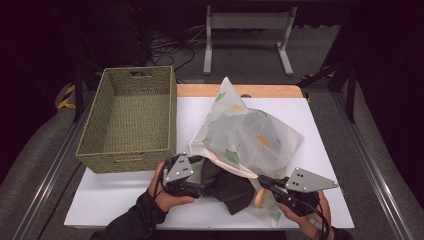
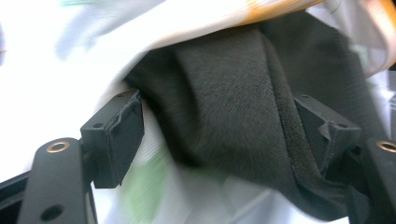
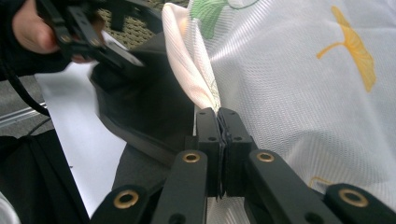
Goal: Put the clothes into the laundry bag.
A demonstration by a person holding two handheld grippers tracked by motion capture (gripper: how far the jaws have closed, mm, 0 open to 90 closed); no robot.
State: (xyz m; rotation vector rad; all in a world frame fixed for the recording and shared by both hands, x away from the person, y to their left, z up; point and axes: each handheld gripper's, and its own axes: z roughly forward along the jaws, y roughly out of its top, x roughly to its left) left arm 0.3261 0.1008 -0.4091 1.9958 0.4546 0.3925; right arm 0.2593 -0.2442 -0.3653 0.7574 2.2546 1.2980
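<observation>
A white mesh bag (image 1: pixel 250 132) printed with green and yellow leaves lies on the table, its mouth toward the person. A black garment (image 1: pixel 232 187) sticks out of that mouth. My left gripper (image 1: pixel 202 186) is at the garment's left side. In the left gripper view the left gripper (image 2: pixel 222 133) is open, jaws wide apart, with the black garment (image 2: pixel 224 93) bulging between them under the bag's edge (image 2: pixel 70 56). My right gripper (image 1: pixel 261 180) is shut on the bag's rim. The right gripper (image 3: pixel 218 116) pinches the folded rim of the bag (image 3: pixel 289 84), beside the garment (image 3: pixel 135 116).
A green woven basket (image 1: pixel 127 161) stands at the left of the white table top (image 1: pixel 120 195), close to the left hand. A wooden strip (image 1: pixel 200 90) edges the table's far side. Dark floor, cables and a grey stand lie beyond.
</observation>
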